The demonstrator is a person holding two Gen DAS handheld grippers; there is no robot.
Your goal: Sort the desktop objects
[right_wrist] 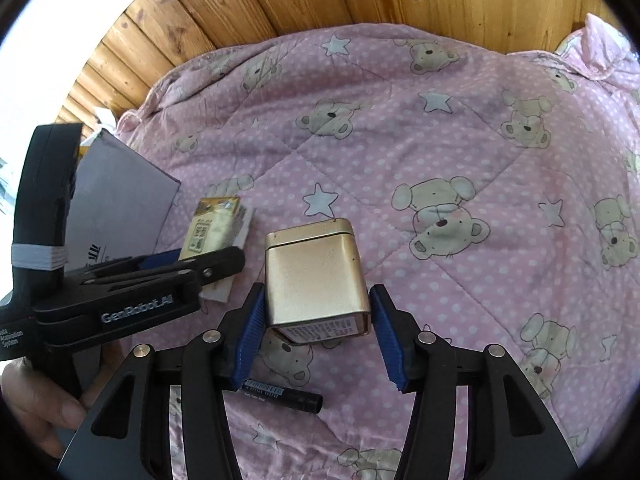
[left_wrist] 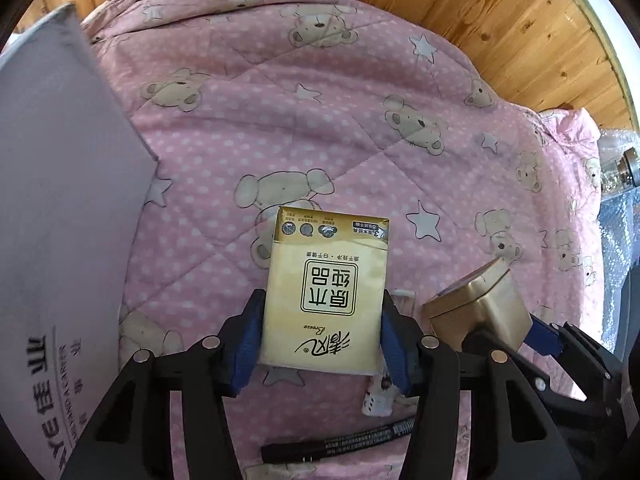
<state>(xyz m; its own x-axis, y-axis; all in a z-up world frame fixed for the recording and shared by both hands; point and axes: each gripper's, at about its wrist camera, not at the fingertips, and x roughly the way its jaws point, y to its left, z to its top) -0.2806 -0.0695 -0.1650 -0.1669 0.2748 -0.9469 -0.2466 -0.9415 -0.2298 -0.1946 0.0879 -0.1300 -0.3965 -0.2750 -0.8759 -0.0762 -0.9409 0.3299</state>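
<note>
1. Pink quilt (left_wrist: 360, 128), printed with bears and stars, covers the work surface; wooden panelling (left_wrist: 520, 20) rises behind it.
2. Grey book (left_wrist: 60, 200) lies at the quilt's left edge, beside the left gripper.
3. Left gripper (left_wrist: 322, 328): its blue pads (left_wrist: 244, 340) are clenched on both long sides of the tissue pack (left_wrist: 326, 292), a gold-and-cream packet that points away from the camera.
4. Right gripper (right_wrist: 316, 328): the gold tin (right_wrist: 316, 276) sits between its fingers; the left pad touches the tin wall, but a narrow gap shows at the right pad, so a firm grasp cannot be told.
5. Black marker (right_wrist: 280, 396) lies on the quilt below the tin, partly under the right gripper's left finger.
6. A small white packet (left_wrist: 378, 400) lies under the tissue pack.
</note>
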